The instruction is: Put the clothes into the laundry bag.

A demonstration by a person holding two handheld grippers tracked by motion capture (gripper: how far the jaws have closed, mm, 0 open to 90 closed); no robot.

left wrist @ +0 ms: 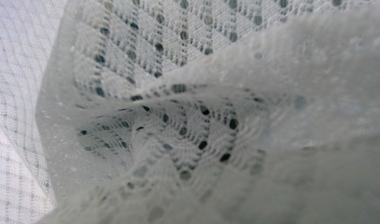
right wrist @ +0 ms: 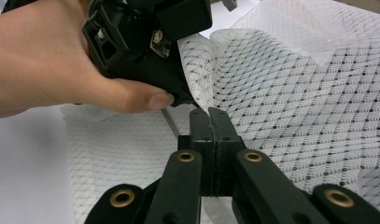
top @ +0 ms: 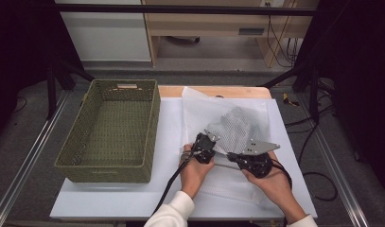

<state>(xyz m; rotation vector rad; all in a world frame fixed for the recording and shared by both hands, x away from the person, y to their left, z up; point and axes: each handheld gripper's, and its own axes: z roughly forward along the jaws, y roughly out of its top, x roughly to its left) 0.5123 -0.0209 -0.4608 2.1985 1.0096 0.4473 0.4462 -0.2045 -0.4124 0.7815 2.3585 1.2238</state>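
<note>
The person's hands held both grippers over the white mesh cloth (top: 237, 127) on the table: the right gripper (right wrist: 209, 112) was clamped on its edge, the left gripper (top: 206, 142) pinched it just beside. A lifted corner looked partly folded; the green basket (top: 86, 137) stood empty, so finishing the fold and putting the cloth away seemed left.

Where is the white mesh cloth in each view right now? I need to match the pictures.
High view: the white mesh cloth lies right of centre, beside the green woven basket.
Left gripper view: folds of it cover the picture.
Right gripper view: centre and right, its edge pinched in the right tongs.
Shared landmark: the cloth's dotted weave.
</note>
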